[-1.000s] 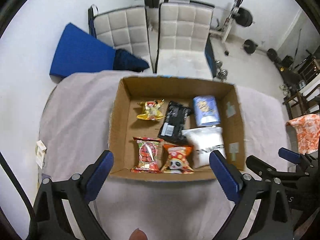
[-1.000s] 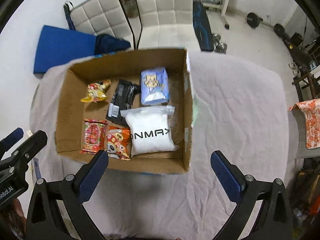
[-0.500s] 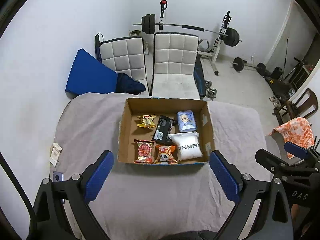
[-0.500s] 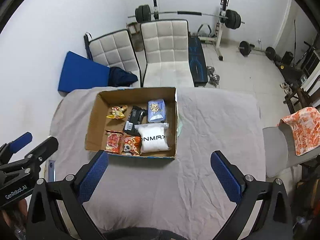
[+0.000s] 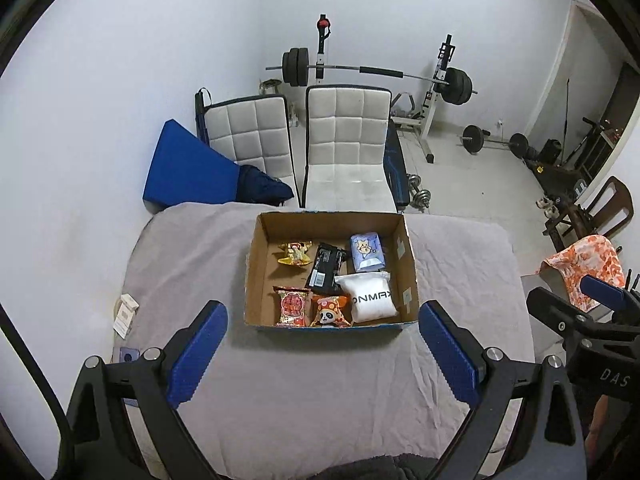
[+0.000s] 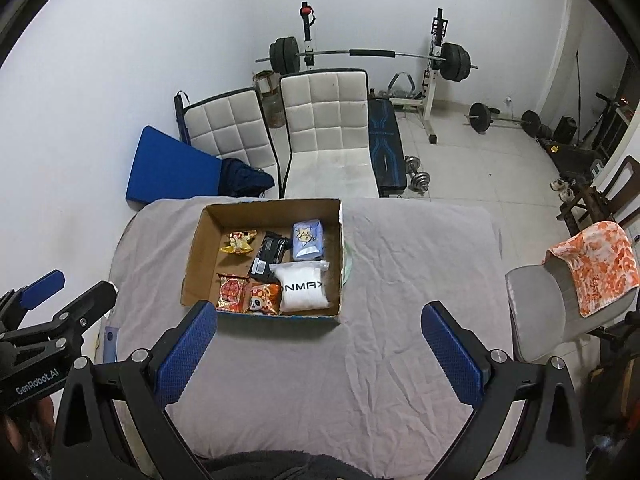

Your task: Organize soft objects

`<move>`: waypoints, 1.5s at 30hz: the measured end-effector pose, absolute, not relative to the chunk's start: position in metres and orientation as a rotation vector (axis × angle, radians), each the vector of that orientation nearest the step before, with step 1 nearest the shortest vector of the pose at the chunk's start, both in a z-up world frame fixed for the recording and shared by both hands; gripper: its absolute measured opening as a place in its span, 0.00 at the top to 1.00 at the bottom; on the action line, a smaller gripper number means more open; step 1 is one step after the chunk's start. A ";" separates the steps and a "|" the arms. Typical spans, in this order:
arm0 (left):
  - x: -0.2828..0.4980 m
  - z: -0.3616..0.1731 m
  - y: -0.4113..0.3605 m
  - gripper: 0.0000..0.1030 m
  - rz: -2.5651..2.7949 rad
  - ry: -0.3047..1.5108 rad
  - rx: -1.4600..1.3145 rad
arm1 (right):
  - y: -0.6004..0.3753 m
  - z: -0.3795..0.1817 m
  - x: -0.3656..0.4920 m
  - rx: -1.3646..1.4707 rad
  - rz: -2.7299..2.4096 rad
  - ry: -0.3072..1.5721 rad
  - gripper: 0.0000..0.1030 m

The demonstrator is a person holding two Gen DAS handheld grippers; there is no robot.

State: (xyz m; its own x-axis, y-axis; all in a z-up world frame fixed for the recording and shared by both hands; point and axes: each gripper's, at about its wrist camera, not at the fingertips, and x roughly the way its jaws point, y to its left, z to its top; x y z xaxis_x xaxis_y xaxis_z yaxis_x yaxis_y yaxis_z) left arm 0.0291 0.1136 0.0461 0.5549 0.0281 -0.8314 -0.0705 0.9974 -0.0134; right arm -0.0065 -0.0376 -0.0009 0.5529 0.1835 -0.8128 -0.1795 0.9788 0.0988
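**Soft packs boxed; both grippers empty**

Six soft packs lie flat in the cardboard box (image 5: 256, 280) at mid-table. White pouch (image 5: 371, 298) at front right: light, squashy, slick film, likely to slip; best pinched at the top seam. Red snack bag (image 5: 291, 306) and panda bag (image 5: 330, 312) at front: crinkly, air-filled; grip by edge seal, not belly. Left gripper (image 5: 324, 356) and right gripper (image 6: 318, 354) both spread wide, holding nothing, well back over the grey cloth (image 6: 400, 280).

Six packets (image 5: 370, 301) lie in the box (image 5: 251, 280) on the table (image 5: 320, 392), chairs (image 5: 346, 152) behind.
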 end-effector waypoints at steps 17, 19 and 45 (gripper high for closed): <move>0.027 0.044 0.111 0.05 0.083 0.981 -0.051 | -0.048 -0.002 -0.007 0.005 0.187 0.956 0.00; 0.028 0.044 0.111 0.05 0.080 0.980 -0.061 | -0.049 -0.003 -0.007 0.006 0.187 0.958 0.00; 0.025 0.039 0.110 0.05 0.068 0.996 -0.082 | -0.057 -0.004 -0.009 0.006 0.150 0.950 0.00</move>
State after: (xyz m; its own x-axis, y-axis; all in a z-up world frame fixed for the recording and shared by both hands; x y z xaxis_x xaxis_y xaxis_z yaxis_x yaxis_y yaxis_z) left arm 0.0252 0.1103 0.0390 0.5423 0.0200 -0.8399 -0.0951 0.9948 -0.0377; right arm -0.0090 -0.0571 -0.0035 0.5719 0.1306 -0.8098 -0.1257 0.9895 0.0708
